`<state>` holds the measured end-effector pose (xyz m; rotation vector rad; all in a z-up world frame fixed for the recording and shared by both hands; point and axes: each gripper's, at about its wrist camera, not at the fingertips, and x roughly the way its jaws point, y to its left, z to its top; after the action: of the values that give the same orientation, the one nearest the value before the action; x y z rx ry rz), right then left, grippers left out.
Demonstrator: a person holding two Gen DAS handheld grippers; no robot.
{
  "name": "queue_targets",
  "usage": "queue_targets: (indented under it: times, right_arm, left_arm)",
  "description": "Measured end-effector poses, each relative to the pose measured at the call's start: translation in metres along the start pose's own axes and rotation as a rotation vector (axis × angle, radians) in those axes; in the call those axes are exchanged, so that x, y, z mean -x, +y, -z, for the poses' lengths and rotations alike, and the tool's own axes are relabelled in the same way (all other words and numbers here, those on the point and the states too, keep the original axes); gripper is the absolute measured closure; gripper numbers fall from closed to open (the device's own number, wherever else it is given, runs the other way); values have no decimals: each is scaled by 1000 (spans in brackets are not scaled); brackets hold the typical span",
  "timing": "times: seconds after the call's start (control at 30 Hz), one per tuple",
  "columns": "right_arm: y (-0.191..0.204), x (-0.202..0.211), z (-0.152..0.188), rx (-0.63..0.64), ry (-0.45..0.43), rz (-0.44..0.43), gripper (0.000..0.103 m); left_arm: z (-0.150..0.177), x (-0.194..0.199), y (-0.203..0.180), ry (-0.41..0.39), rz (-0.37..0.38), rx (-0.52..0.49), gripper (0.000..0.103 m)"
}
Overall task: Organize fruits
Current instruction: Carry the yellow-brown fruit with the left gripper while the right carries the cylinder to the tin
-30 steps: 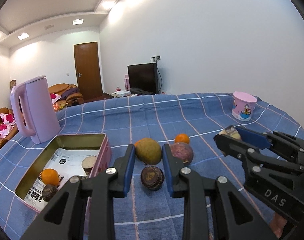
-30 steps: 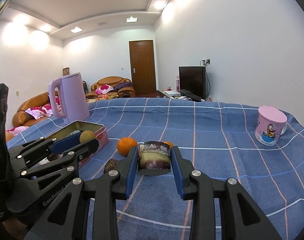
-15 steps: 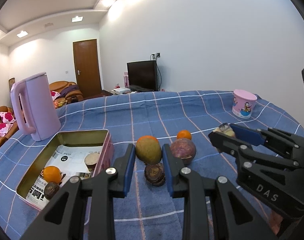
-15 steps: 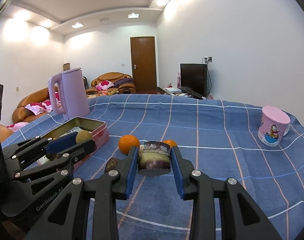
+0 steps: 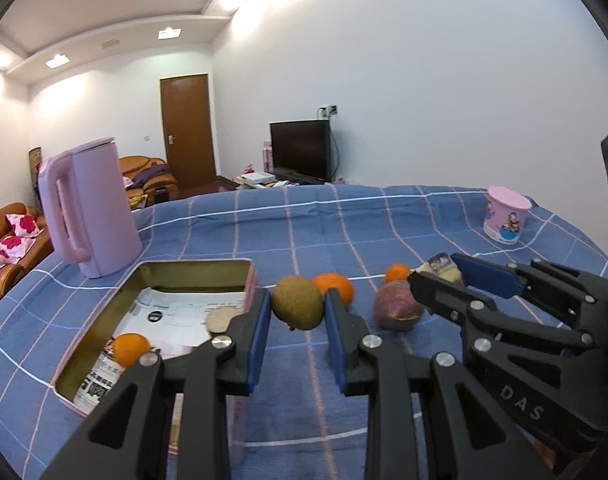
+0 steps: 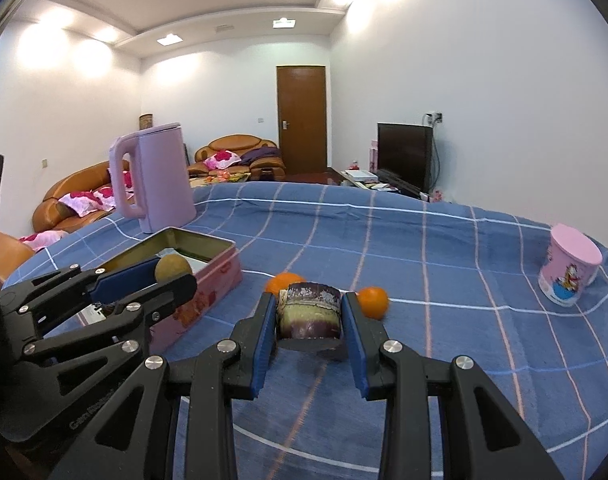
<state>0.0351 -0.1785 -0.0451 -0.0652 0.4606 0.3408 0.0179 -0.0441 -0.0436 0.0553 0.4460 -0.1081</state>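
Both tongs are clenched: right tongs (image 6: 308,316) on a purple cut cylinder (image 6: 308,312), left tongs (image 5: 298,308) on a greenish-brown oval fruit (image 5: 297,307) (round, smooth); it may slip before the pink metal tin (image 5: 192,268).

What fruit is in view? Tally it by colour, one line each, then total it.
Orange: 3, one orange in the tin, two on the cloth.
Green-brown: 1, the green-brown fruit in the left gripper.
Purple: 2, the round purple fruit on the cloth, the purple cut piece in the right gripper.
Total: 6. Pale disc in the tin unclear, uncounted.
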Motion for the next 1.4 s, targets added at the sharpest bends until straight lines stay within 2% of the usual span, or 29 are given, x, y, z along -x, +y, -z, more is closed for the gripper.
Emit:
queue_targets:
  times: [0.77,1.4]
  right_arm:
    - [62,-33,-22,84,11,-102,68]
    - [109,-66,-24,130,58,-182,67]
  left_arm:
    - [-1,-16,80,62,-130,110,74]
    - [4,-37,121,127,-182,137,74]
